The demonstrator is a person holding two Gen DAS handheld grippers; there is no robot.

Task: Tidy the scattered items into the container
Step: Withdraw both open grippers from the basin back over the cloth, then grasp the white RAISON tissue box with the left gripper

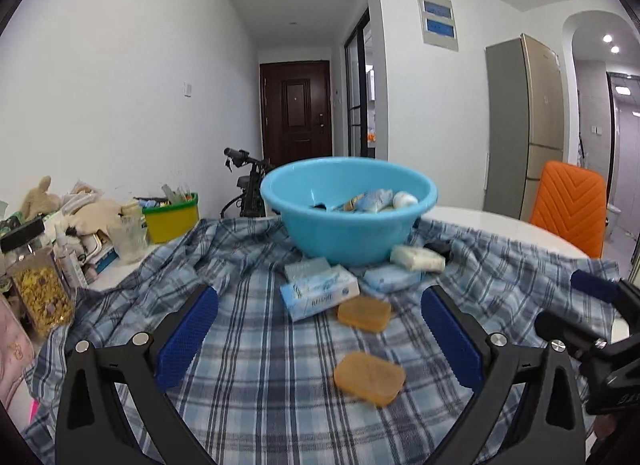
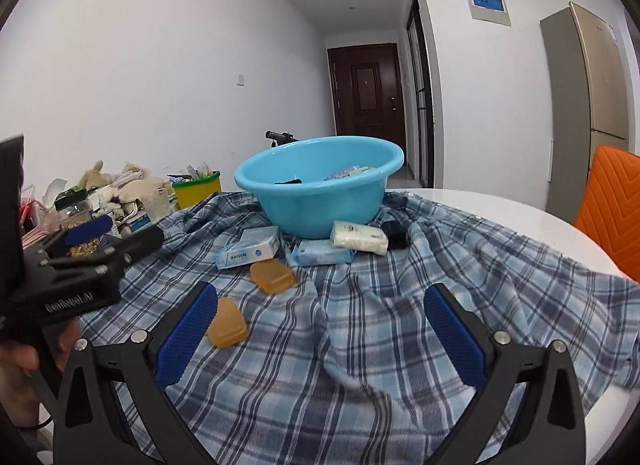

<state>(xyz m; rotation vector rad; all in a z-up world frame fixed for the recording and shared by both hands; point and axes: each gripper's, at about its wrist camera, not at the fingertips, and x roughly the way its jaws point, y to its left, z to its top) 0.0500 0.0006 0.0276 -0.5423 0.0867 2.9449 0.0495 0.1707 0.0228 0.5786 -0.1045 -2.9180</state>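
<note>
1. Nearest, the left gripper (image 1: 318, 337) hangs above the plaid cloth (image 1: 248, 405) with its blue pads spread wide and nothing between them; the right gripper (image 2: 320, 335) is likewise spread and empty, over bare cloth.
2. Just ahead of the left gripper lies the near amber soap bar (image 1: 369, 379), flat on the cloth; beyond it the second amber bar (image 1: 364, 315) sits just beside the blue-and-white box (image 1: 320, 293).
3. Further on, a pale blue packet (image 1: 390, 279) and a white packet (image 1: 417, 258) lie against the foot of the blue basin (image 1: 344, 233), with a small dark object (image 2: 394, 235) beside them; what it is I cannot make out.
4. The basin already holds several items, so the task looks partly done.
5. Risks, as I judge them: the soap looks slick and low, so the pads may skid off or pinch up loose cloth; dragging that cloth could shift the basin; a careless drop at the rim could bounce out.
</note>
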